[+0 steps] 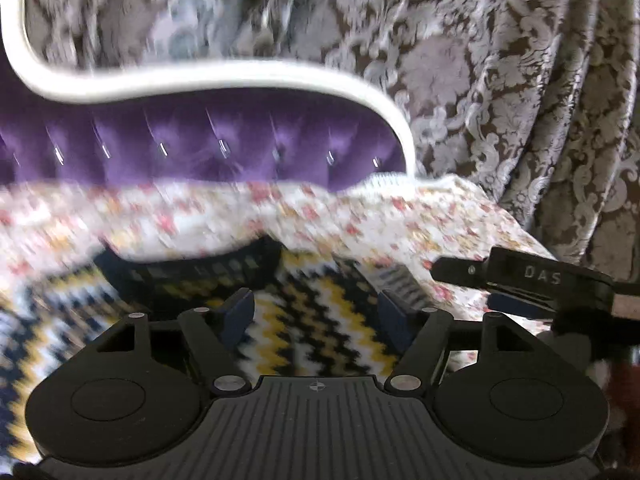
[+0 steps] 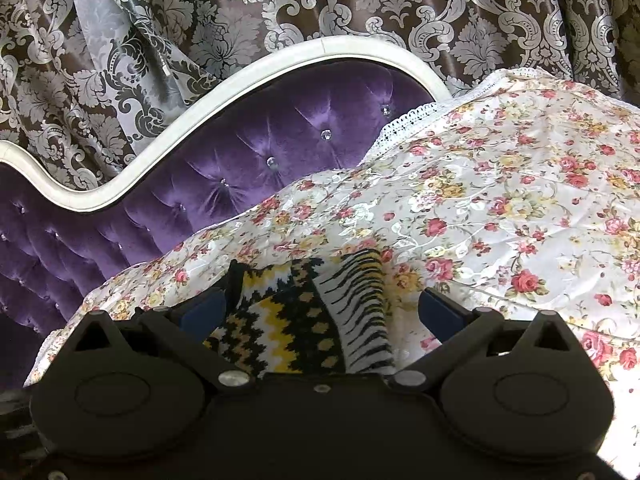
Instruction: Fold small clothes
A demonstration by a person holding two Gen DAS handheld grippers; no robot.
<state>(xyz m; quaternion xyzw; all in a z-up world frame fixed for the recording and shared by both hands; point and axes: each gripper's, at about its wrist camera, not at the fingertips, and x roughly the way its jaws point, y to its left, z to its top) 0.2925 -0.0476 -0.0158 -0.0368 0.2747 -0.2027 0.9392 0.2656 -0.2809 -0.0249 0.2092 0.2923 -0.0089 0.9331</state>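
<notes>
Setting: floral bedspread (image 2: 500,200) on a bed, purple tufted headboard (image 2: 280,140) with white frame, damask curtain (image 2: 360,0) behind.

Item: one knit garment (image 2: 296,320), black, yellow and white zigzag, lying on the bedspread.

Handling, judged: soft, light, limp, not fragile; grips well. Best taken at an edge or corner.

Left gripper (image 1: 316,312): one, fingers spread, garment (image 1: 304,320) below; contact unclear through blur.

Right gripper (image 2: 320,312): one, fingers spread, garment bunched between them, not pinched.
</notes>
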